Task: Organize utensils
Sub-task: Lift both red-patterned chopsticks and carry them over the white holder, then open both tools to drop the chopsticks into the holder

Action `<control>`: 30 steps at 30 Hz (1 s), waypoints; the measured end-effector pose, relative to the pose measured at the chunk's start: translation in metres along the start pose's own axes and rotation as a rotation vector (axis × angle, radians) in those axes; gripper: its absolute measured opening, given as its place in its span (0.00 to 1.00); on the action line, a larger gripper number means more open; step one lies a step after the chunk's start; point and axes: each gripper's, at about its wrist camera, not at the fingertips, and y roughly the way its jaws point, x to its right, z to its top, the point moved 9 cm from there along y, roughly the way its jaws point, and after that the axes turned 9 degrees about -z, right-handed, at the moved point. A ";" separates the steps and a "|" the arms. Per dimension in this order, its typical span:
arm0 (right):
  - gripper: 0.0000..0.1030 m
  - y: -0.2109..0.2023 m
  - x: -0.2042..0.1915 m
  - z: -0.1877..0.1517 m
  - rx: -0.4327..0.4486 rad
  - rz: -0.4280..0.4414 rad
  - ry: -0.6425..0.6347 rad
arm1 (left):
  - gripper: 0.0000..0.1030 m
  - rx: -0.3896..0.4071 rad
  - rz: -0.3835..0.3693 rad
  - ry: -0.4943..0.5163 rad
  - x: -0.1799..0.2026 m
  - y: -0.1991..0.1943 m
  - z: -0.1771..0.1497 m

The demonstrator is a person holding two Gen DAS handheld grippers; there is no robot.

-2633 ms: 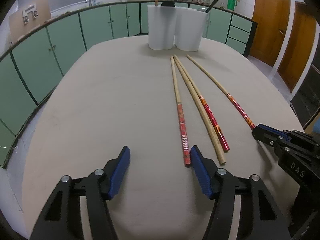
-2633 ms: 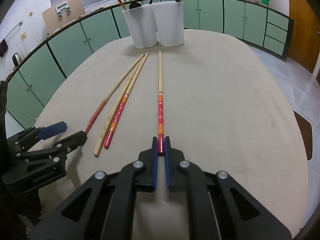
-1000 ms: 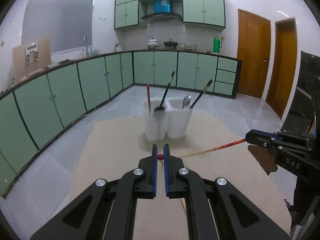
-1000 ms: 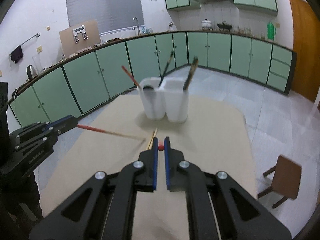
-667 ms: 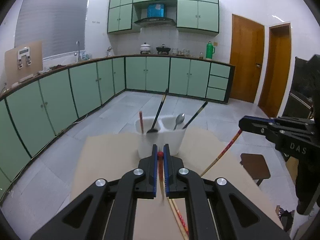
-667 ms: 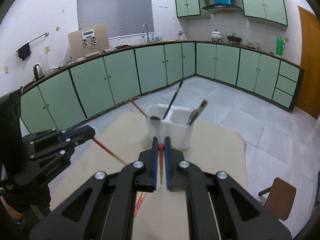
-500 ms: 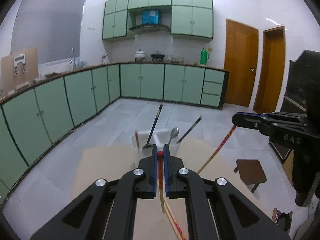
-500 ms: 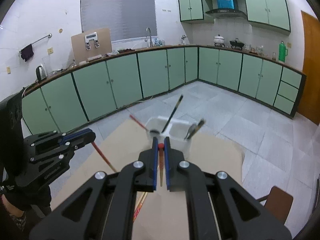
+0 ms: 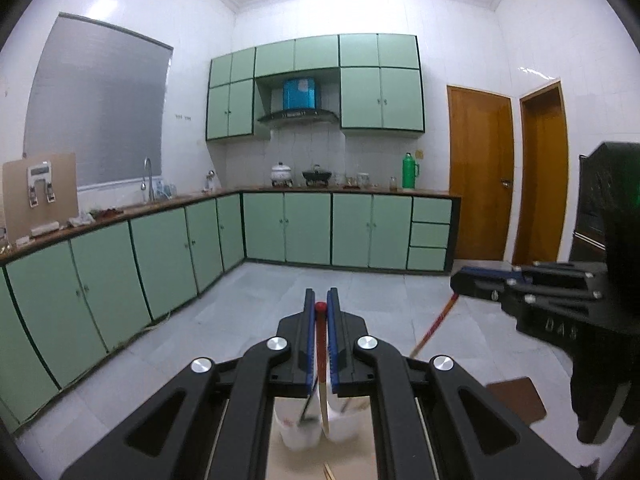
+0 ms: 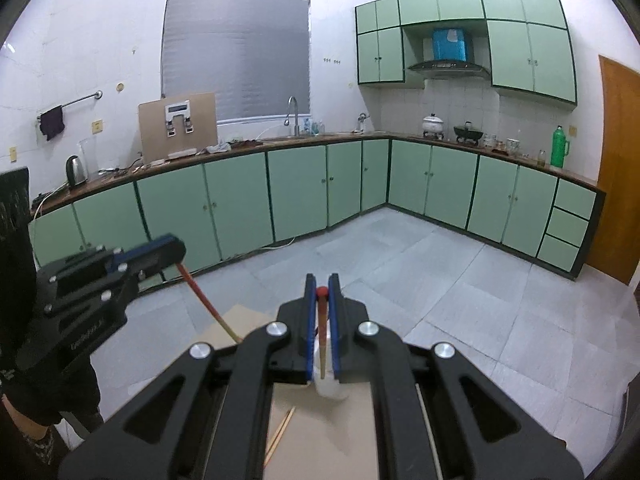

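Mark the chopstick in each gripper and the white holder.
Left gripper's chopstick (image 9: 320,332), left wrist view, red upper shaft.
Right gripper's chopstick (image 10: 321,312), right wrist view, red upper shaft.
White holder (image 9: 298,438), left wrist view, front wall.

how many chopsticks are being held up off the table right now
2: one chopstick hangs down from the shut left tool, the other chopstick from the shut right tool. More lie below, mostly hidden.

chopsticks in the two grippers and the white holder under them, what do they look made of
Chopstick in the left gripper: probably wood or bamboo, with a glossy red painted top and a pale bare lower shaft. Chopstick in the right gripper: looks the same. Holder: likely plastic, smooth plain white, though blurred.
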 end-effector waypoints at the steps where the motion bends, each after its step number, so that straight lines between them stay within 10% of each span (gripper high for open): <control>1: 0.05 0.008 0.003 0.003 0.002 -0.006 0.002 | 0.06 0.002 0.006 0.002 -0.002 0.007 0.003; 15: 0.05 0.111 0.011 -0.035 -0.105 -0.005 0.058 | 0.06 -0.087 0.075 -0.044 -0.051 0.110 -0.042; 30: 0.06 0.149 -0.004 -0.085 -0.223 0.003 0.062 | 0.08 -0.224 0.080 -0.074 -0.071 0.139 -0.102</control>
